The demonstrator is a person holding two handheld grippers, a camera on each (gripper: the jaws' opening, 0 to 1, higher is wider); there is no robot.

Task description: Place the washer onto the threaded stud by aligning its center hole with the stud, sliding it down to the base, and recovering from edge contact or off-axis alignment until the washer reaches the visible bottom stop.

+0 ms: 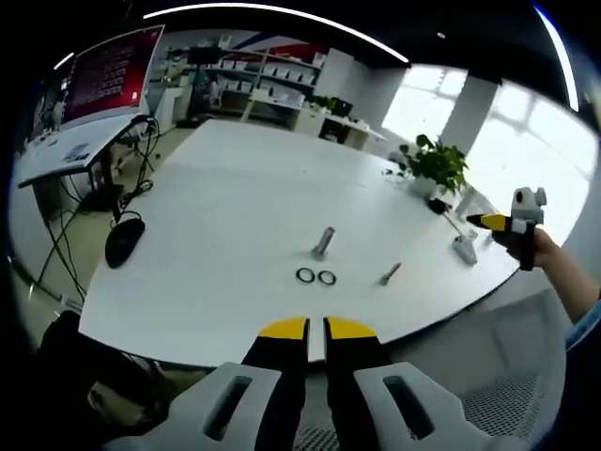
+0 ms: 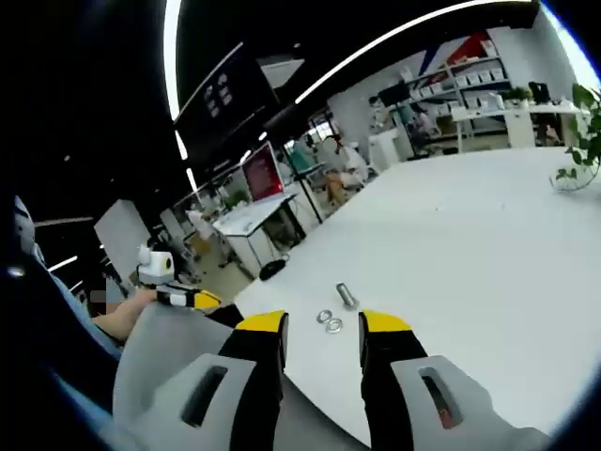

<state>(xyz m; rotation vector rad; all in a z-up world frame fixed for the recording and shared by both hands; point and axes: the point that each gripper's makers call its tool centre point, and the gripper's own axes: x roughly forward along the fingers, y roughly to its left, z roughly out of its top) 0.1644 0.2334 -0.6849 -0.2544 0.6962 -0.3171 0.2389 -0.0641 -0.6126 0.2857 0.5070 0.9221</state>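
Left gripper [image 1: 315,327], seen in the left gripper view: yellow-tipped jaws nearly together, only a thin slit between them, clenched on nothing, hanging above the near edge of the white table [image 1: 235,216]. Straight ahead of those tips, on the tabletop: two washers [image 1: 315,276], lying flat and side by side, just touching or nearly so. A little farther on, an upright threaded stud [image 1: 323,241], bare of any washer. To the right of the washers, a second bolt [image 1: 390,273] lying on its side. Near the far right edge, a potted plant [image 1: 435,165]. Off the right corner of the table, a hand [image 1: 540,249] holding the other gripper, clear of the tabletop.

Right gripper [image 2: 322,324], seen in the right gripper view: jaws spread wide, released, holding nothing, above the table edge [image 2: 488,244]. In the gap between the tips and slightly beyond: the same pair of washers [image 2: 329,320], flat on the table, untouched. Just past them, the stud [image 2: 346,297]. To the left, beyond the table corner, the other gripper held in a hand [image 2: 122,318].
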